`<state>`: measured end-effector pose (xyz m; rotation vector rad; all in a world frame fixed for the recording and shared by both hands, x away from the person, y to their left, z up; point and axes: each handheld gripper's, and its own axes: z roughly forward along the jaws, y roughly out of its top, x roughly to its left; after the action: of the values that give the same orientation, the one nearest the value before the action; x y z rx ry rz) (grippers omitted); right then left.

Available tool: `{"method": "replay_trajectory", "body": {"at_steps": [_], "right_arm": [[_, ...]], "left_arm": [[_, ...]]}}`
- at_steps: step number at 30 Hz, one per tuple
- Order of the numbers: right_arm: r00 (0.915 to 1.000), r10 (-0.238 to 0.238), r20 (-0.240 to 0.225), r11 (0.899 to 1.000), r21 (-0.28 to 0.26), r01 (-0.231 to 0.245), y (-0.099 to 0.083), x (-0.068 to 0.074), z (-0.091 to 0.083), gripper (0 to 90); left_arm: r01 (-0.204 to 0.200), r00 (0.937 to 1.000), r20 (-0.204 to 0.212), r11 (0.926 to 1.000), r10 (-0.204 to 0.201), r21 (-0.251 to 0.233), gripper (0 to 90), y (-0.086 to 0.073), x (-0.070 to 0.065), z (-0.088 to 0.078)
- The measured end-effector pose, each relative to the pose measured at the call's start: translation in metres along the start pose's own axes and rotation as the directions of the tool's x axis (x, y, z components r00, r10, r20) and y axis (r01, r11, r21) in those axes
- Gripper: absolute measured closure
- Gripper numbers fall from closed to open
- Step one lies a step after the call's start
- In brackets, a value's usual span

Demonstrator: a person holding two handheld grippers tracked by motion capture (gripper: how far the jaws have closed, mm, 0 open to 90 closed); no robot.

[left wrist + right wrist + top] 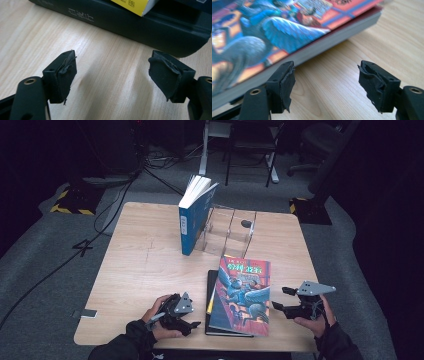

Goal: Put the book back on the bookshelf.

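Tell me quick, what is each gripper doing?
Left gripper: open, holding nothing, beside the black book.
Right gripper: open, holding nothing, beside the colourful book.

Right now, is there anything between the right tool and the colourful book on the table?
No. Only bare table lies between the open right tool and the edge of the colourful book.

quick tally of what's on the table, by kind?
Books: 3: upright blue book, colourful illustrated paperback, black book under it
Clear acrylic book stand: 1
Small silver flat object at table edge: 1
Total: 5
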<state>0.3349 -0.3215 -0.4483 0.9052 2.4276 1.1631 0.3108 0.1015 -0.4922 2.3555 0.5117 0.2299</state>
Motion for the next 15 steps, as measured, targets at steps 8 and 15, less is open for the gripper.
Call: {"method": "replay_trajectory", "body": {"at_steps": [8, 15], "right_arm": [[0.9997, -0.02, -0.016, 0.999, -0.04, 0.019, 0.017, 0.01, -0.016, 29.7], [0.9984, -0.031, -0.048, 0.998, -0.053, 0.029, 0.026, 0.018, -0.018, 29.0]], "left_arm": [[0.015, 0.9994, 0.032, 0.9997, -0.015, 0.018, 21.0, -0.002, 0.004, 0.009], [0.003, 0.9989, 0.048, 0.9997, -0.002, -0.023, 18.5, -0.004, 0.006, 0.013]]}}
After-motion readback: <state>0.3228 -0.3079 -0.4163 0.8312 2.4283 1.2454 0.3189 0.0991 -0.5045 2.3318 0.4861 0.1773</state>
